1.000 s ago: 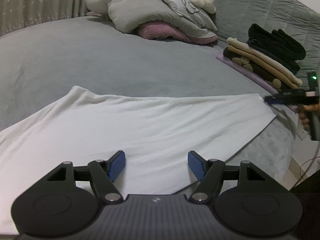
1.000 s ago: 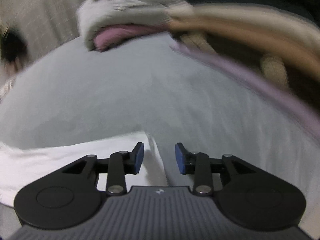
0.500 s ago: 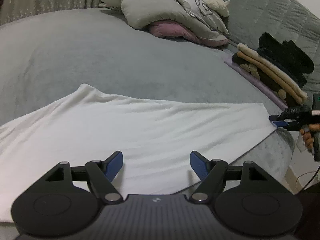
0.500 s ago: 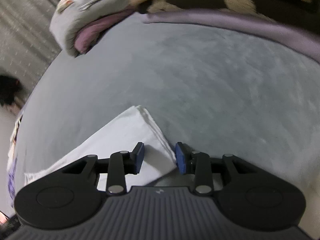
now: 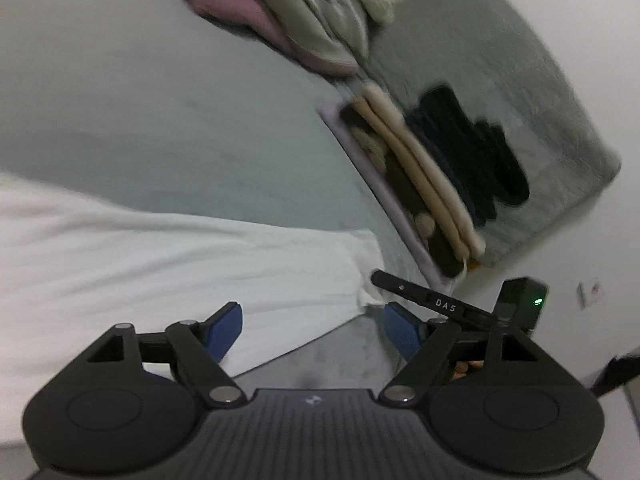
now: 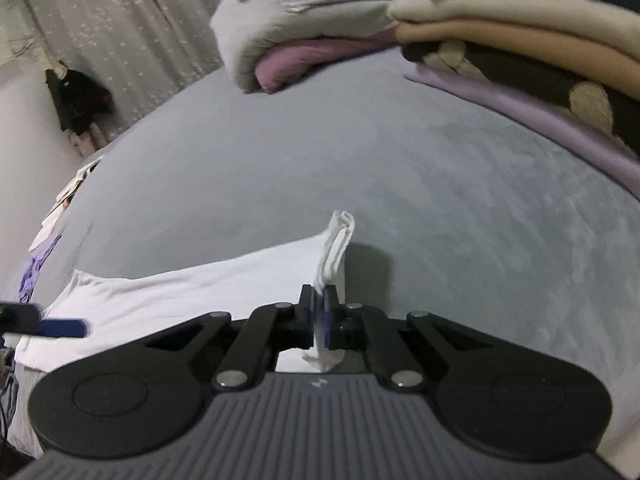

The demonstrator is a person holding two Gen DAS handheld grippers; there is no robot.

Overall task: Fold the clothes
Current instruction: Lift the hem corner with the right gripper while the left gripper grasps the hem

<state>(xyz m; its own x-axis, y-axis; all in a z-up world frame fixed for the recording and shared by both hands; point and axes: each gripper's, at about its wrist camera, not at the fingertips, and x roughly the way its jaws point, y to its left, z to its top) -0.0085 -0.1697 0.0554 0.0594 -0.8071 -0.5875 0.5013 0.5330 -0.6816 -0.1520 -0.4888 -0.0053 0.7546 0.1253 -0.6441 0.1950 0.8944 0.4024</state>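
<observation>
Now that the right gripper [image 6: 319, 312] has pinched shut on the near corner of the white garment [image 6: 192, 292], where half a second ago its jaws only straddled that corner, one end of the cloth is secured for a fold. The garment lies flat across the grey bed [image 6: 360, 168], filling the lower left of both views, with its pinched corner standing up in a small peak at the centre of the right wrist view. Meanwhile the left gripper [image 5: 312, 330] has swung toward this same end; its jaws are opening, empty, above the cloth's lower edge. At right in the left view, a stack of folded clothes [image 5: 420, 176] sits close by, likely crowding any fold carried that way. Pillows [image 6: 304, 12] lie further back.
</observation>
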